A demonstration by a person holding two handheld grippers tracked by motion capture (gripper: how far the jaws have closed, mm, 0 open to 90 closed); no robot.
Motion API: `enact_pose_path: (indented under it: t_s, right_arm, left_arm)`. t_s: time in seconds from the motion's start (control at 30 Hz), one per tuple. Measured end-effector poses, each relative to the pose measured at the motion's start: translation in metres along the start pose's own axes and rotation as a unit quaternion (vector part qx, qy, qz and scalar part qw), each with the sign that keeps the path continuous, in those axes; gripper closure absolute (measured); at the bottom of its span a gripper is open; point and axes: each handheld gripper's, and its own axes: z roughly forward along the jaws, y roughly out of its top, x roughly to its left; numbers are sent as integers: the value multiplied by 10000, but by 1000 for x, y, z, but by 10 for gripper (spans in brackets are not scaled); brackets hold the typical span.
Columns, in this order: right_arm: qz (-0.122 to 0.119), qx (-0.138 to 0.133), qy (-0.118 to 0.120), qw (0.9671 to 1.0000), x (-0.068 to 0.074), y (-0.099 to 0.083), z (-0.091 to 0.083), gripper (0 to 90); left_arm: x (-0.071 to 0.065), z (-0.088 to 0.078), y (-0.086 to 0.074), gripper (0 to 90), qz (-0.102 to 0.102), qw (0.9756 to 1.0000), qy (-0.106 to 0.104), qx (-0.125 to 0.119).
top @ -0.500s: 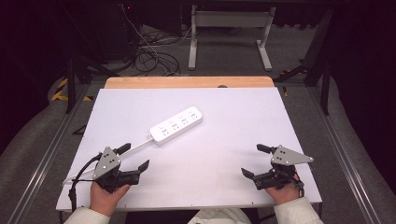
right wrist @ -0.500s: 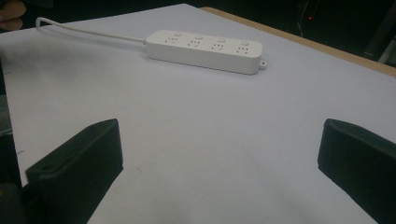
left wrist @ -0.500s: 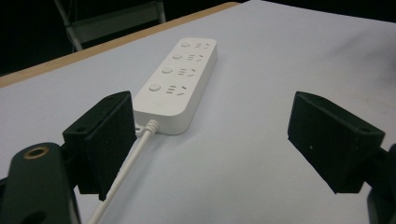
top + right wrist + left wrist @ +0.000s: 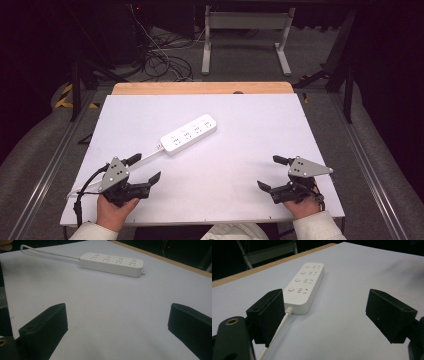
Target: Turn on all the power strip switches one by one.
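Down at the lower left of the high view, the left gripper point(image 4: 146, 168) sits low over the white desk point(image 4: 250, 150), held in a hand point(image 4: 114, 211) that comes in from the bottom edge. Its fingers point(image 4: 154, 177) stand wide apart with nothing between them. A thin white cord point(image 4: 145, 158) runs past the upper finger, close beside it, though contact cannot be told. In the left gripper view the cord point(image 4: 279, 328) passes just by the left finger point(image 4: 268, 315) and joins the near end of the power strip point(image 4: 304, 288).

Toward the middle of the high view, slightly left of centre, the white power strip point(image 4: 189, 134) lies flat on the desk, angled from lower left to upper right, well apart from both grippers. It carries four sockets, each with a round button.

At the lower right of the high view, the right gripper point(image 4: 273, 172) rests near the desk's front edge, its fingers point(image 4: 263, 186) also spread open and empty. In the right gripper view the power strip point(image 4: 112, 264) lies across the upper part of the frame, with its cord point(image 4: 47, 254) trailing off to the upper left.
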Motion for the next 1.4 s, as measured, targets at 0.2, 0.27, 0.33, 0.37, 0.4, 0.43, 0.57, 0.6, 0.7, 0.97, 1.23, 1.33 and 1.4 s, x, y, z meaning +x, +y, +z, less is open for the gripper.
enact_pose_path:
  t_s: [0.2,0.27,0.33,0.37,0.4,0.43,0.57,0.6,0.7,0.97,1.23,1.33,1.4]
  right_arm:
    - [-19,18,17,10000,1,0,0,40]
    - [-55,26,26,10000,1,0,0,45]
    - [-30,33,28,10000,1,0,0,45]
    - [-27,26,37,10000,1,0,1,45]
    - [-27,26,37,10000,1,0,1,45]
    - [-35,44,41,10000,1,0,1,46]
    - [-20,45,62,10000,2,0,2,46]
    - [-20,45,62,10000,2,0,2,46]
    - [-35,69,74,9999,2,0,3,47]
    - [-7,88,135,9999,1,0,4,49]
    - [-38,64,183,9998,2,0,4,48]
    - [-42,61,204,9998,2,0,4,49]
    - [-48,63,217,9997,2,0,4,48]
  left_arm:
    - [-1,-2,5,170,213,9996,149,82]
    - [-1,-2,7,189,227,9995,164,122]
    - [0,-1,11,214,263,9993,158,200]
    - [1,-1,14,229,308,9991,163,250]
    - [1,0,16,229,292,9991,136,288]
    - [1,0,18,259,317,9989,125,336]
    - [1,1,30,316,425,9981,56,440]
    - [2,1,33,316,403,9981,35,467]
    - [7,7,41,358,294,9981,-54,543]
    - [20,18,62,437,302,9975,-59,641]
    - [29,35,72,543,256,9959,-165,856]
    - [30,42,74,549,253,9955,-123,905]
    - [30,47,75,565,271,9953,-61,928]
